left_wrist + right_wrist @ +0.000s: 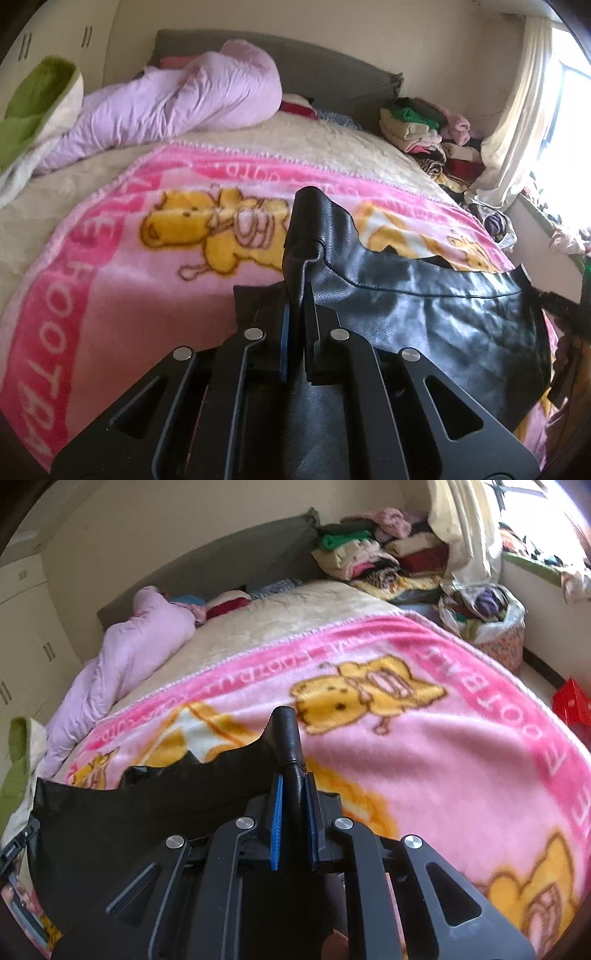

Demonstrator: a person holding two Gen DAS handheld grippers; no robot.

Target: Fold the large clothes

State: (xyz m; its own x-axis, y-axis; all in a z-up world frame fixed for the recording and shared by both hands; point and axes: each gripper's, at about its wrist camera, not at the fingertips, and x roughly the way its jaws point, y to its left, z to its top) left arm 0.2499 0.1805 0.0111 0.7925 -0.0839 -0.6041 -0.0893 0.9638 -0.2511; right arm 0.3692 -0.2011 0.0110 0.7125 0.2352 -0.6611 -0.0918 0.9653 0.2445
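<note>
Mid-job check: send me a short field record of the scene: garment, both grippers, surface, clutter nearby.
garment: black leather-look garment, stretched between both grippers above the bed
left gripper: shut on a bunched edge of the garment
right gripper: shut on the opposite bunched edge
surface: pink cartoon blanket over the bed
nearby: lilac duvet near the headboard; clothes pile at the bedside

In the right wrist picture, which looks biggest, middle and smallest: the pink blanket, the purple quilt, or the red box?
1. Pink blanket, biggest by far.
2. Purple quilt.
3. Red box, smallest, though the picture's edge cuts it off and it sits farther away.
</note>
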